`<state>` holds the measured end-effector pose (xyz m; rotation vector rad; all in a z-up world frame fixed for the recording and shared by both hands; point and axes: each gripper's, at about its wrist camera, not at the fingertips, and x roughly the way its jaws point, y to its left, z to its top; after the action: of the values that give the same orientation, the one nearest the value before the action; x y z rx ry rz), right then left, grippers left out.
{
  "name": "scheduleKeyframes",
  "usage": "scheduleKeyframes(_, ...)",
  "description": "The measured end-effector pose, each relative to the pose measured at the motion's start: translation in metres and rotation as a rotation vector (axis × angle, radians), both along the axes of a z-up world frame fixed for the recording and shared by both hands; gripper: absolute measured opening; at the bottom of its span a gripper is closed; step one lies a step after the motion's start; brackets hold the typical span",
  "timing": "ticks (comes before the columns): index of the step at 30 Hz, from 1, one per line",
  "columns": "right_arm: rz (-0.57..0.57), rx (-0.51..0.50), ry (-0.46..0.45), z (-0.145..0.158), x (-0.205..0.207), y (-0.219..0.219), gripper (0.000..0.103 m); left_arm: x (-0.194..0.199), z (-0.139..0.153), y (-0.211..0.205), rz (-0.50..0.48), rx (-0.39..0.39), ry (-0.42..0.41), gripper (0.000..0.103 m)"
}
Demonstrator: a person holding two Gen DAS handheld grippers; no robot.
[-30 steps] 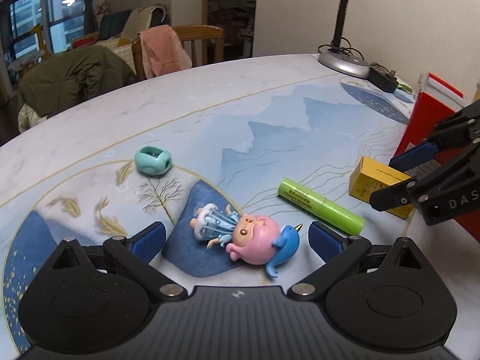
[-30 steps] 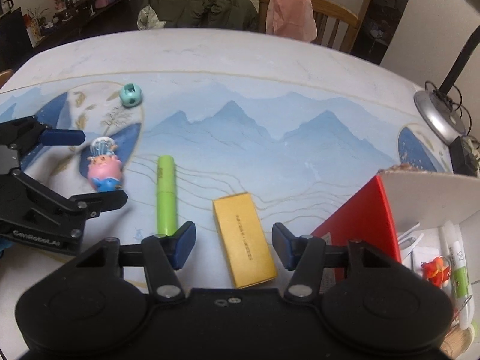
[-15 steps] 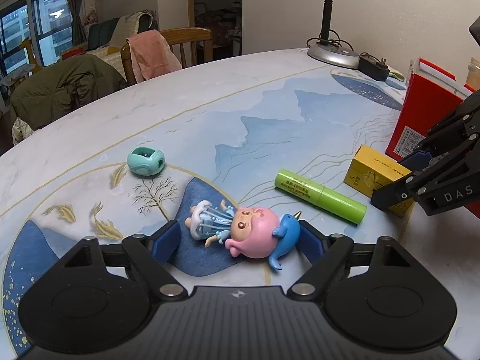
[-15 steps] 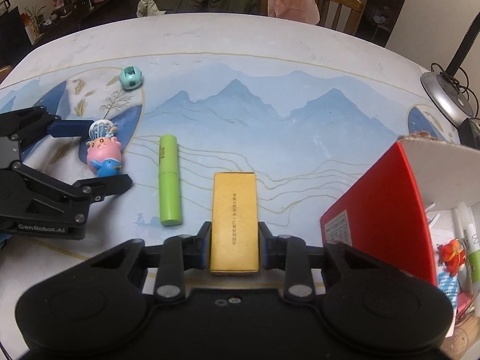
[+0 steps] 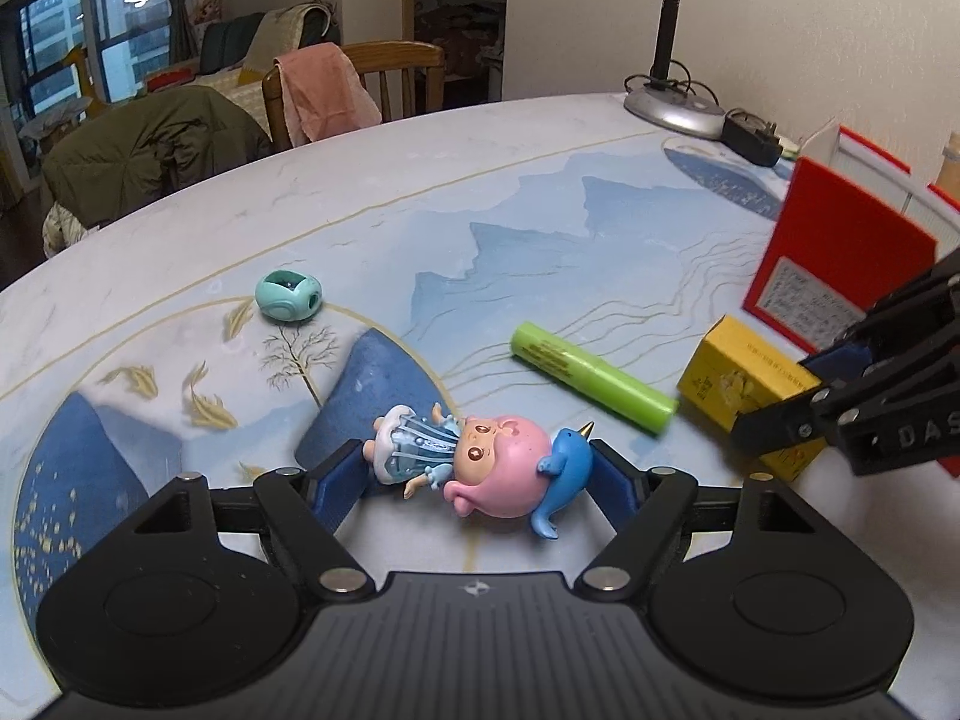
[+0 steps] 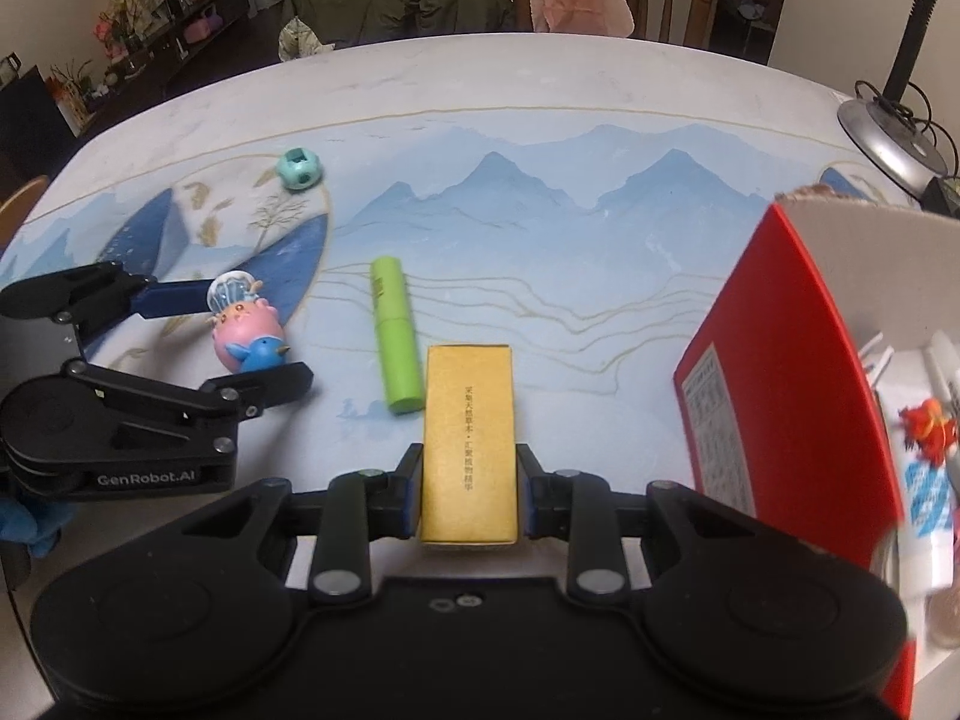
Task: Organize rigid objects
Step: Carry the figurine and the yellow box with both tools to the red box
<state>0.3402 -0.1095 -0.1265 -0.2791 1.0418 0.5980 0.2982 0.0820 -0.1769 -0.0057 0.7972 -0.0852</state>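
Note:
A small doll (image 5: 498,468) with a pink head, a pale blue dress and a blue narwhal lies crosswise between the blue pads of my left gripper (image 5: 477,474), which is shut on it at table level. My right gripper (image 6: 469,483) is shut on the near end of a long yellow box (image 6: 468,420); the box points away along the fingers. The left wrist view has the box (image 5: 738,384) at the right, in the right gripper (image 5: 804,396). A lime green tube (image 6: 396,336) lies between doll and box. A teal sharpener (image 5: 287,297) sits further back.
A red-sided storage box (image 6: 780,372) stands open at the right with pens and small toys inside. A desk lamp base (image 5: 672,108) and a plug sit at the far right of the painted round table (image 5: 540,192). Chairs draped with clothes stand behind it.
Both grippers went from open to shut: the left on the doll, the right on the yellow box, which now lies straight along its fingers. The left gripper has shifted slightly with the doll.

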Motion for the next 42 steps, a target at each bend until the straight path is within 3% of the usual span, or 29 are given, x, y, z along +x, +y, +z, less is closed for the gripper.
scheduleKeyframes(25, 0.038, 0.207, -0.041, 0.083, -0.064, -0.065, 0.028, -0.080, 0.098, -0.063, 0.126, -0.116, -0.035, 0.079)
scheduleKeyframes(42, 0.032, 0.298, -0.121, 0.121, -0.046, -0.156, 0.028, -0.071, 0.153, -0.164, 0.072, -0.097, -0.115, 0.079)
